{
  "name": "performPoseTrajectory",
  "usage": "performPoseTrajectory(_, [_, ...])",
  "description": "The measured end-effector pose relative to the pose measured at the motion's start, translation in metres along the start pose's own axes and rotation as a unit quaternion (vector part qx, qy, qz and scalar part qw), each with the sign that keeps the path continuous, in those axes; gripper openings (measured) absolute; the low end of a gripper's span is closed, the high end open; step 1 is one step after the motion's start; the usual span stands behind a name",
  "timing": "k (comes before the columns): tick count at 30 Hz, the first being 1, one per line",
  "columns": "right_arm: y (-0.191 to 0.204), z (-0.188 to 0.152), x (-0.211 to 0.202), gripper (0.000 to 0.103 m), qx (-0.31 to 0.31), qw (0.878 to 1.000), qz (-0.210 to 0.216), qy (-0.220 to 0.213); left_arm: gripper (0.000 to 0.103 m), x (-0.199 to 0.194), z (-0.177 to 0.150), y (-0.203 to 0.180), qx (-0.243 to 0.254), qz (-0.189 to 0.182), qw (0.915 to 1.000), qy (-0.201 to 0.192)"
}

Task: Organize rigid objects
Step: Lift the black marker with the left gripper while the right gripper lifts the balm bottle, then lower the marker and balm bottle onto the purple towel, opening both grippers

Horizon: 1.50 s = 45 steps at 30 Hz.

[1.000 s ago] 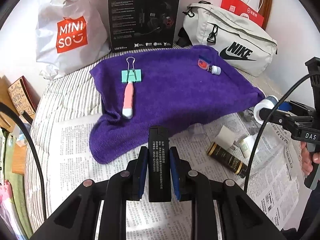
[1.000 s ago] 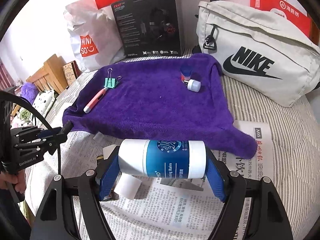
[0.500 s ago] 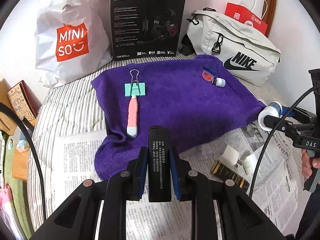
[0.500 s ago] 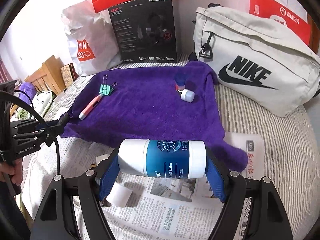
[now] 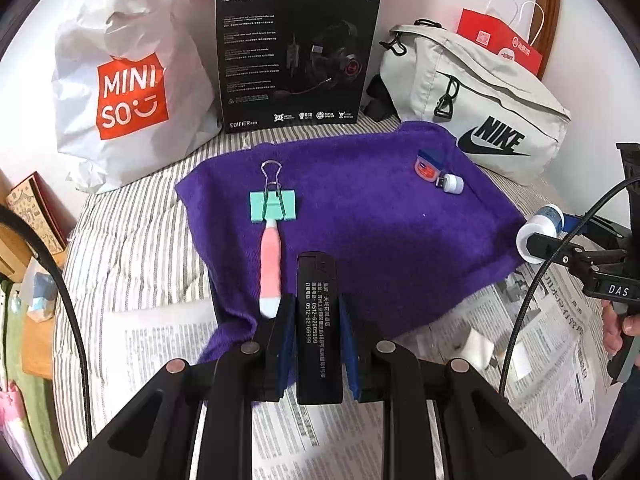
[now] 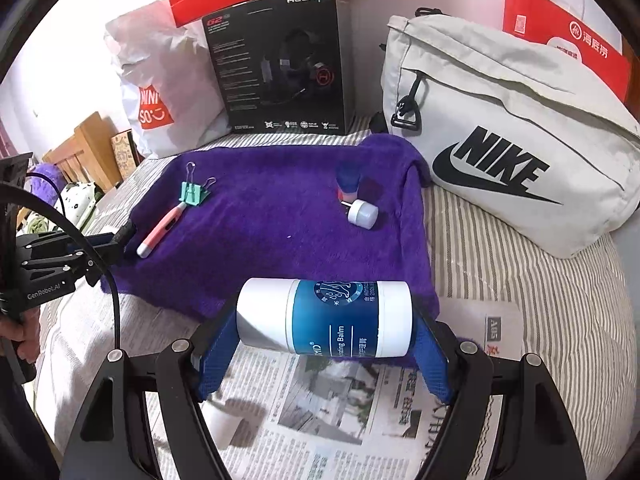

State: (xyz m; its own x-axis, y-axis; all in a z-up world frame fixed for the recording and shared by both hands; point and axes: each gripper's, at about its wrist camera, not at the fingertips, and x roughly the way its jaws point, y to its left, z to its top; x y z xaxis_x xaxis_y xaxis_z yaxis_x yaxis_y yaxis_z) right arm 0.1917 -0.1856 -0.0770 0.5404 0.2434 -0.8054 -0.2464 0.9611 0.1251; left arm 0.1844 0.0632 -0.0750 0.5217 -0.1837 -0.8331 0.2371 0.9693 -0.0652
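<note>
Left jaws [image 5: 316, 320] clench a black lighter [image 5: 318, 320], right jaws [image 6: 324, 320] grasp a balm jar [image 6: 324, 318] endwise; both hover at the purple towel's [image 5: 360, 220] near edge (clip [image 5: 273, 208], pen [image 5: 270, 268] already there). Set each down on bare towel, then release

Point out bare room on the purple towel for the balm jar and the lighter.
Bare: purple towel centre, between pink pen with mint binder clip and small white cap; also its near edge. Crowded: back-right corner by the red-and-blue tin.
</note>
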Motion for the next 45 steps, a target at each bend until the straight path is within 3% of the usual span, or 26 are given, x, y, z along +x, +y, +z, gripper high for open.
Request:
performPoseTrajectory(13, [-0.014, 0.025, 0.049, 0.078, 0.004, 1.000, -0.006, 0.021, 0.021, 0.033, 0.021, 0.005, 0.003, -0.012, 0.9998, 0.016])
performPoseTrajectory(24, [-0.004, 0.035, 0.089, 0.078, -0.029, 0.999, -0.012, 0.042, 0.021, 0.059, 0.032, 0.005, 0.003, -0.007, 0.9992, 0.040])
performPoseTrajectory(45, [-0.006, 0.038, 0.096, 0.076, -0.038, 0.999, -0.014, 0.031, 0.021, 0.084, 0.045, 0.000, 0.013, 0.012, 0.9981, 0.059])
